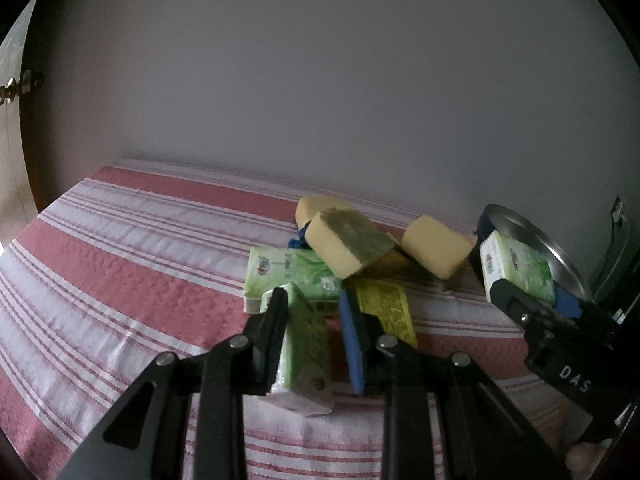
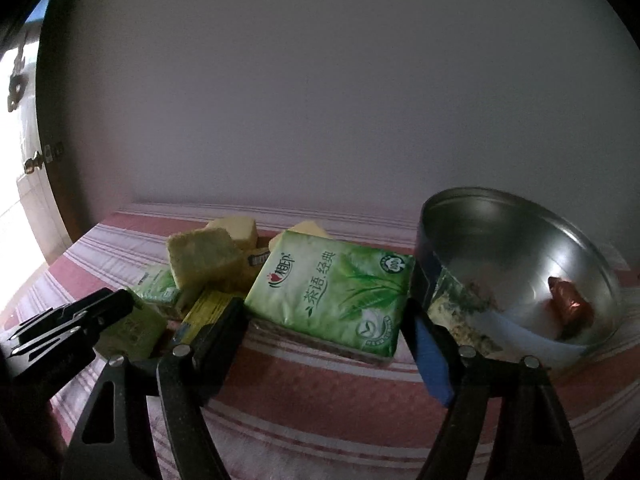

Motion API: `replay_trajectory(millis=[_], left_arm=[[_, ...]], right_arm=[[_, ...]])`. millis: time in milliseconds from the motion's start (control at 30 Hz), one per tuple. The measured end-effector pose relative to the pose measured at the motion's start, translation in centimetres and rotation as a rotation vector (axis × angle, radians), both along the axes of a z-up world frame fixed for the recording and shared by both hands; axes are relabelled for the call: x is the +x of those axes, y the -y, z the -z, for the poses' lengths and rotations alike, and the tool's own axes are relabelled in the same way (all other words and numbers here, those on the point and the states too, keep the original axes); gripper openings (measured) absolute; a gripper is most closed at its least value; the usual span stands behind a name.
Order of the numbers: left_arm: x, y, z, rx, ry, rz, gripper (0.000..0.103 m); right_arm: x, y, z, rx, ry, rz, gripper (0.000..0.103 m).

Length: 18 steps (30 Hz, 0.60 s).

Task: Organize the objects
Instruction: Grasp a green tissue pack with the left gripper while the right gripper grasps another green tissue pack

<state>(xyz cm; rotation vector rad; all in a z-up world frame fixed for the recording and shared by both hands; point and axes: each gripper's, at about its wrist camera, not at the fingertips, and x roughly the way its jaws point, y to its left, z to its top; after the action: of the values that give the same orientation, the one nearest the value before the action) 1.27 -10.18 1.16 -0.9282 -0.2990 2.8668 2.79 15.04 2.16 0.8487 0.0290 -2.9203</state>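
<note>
The left gripper (image 1: 310, 320) pinches a narrow green tissue pack (image 1: 306, 344) edgewise above the striped cloth (image 1: 120, 248). The right gripper (image 2: 324, 312), jaws spread wide, clasps a flat tissue pack (image 2: 332, 292) beside the steel bowl (image 2: 520, 240).

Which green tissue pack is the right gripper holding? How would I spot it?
Find the shiny metal bowl on the striped tablecloth. Right beside its rim, the right gripper holds a green tissue pack by its edges. Unlike the other green packs by the yellow sponges, its printed face is turned up and shows fully.
</note>
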Motion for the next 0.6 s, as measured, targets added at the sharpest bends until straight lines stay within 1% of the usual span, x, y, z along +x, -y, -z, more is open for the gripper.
replay_trajectory(millis=[33,67,100,133,167,300,367,500,533,567,600], left_arm=[[0.0,-0.1,0.0,-0.005,0.002,-0.003,0.033],[-0.1,-0.2,0.1,-0.014,0.01,-0.007,0.043],[0.1,-0.2,0.1,-0.018,0.017,-0.007,0.049],[0.0,-0.4,0.2,-0.022,0.026,-0.008,0.058],[-0.2,-0.5,0.4,-0.025,0.04,-0.008,0.059],[-1.1,-0.4,1.4,-0.014,0.12,-0.014,0.059],[-0.8,-0.2,1.4,-0.01,0.113,-0.018,0.059],[-0.6,0.1,1.4,-0.038,0.127,-0.05,0.059],[-0.5,0.2,1.4,-0.046,0.133,-0.063,0.063],[-0.4,0.4,1.5,-0.049,0.143,-0.072,0.071],[-0.4,0.6,1.7,-0.047,0.158,-0.077,0.074]], right_arm=[[-0.4,0.4,0.4,-0.006,0.007,-0.002,0.079],[-0.5,0.3,0.5,-0.017,0.018,-0.005,0.079],[-0.8,0.3,0.7,-0.032,0.034,-0.008,0.079],[-1.1,0.0,0.9,-0.044,0.047,-0.01,0.079],[-1.3,-0.1,1.0,-0.056,0.06,-0.011,0.079],[-1.9,-0.7,1.4,-0.092,0.091,0.0,0.079],[-1.8,-1.1,1.5,-0.093,0.097,0.002,0.079],[-1.5,-0.9,1.6,-0.089,0.104,-0.002,0.079],[-1.4,-0.7,1.6,-0.087,0.104,-0.002,0.079],[-1.4,-0.7,1.6,-0.086,0.104,-0.003,0.079],[-1.3,-0.6,1.6,-0.086,0.105,-0.004,0.079]])
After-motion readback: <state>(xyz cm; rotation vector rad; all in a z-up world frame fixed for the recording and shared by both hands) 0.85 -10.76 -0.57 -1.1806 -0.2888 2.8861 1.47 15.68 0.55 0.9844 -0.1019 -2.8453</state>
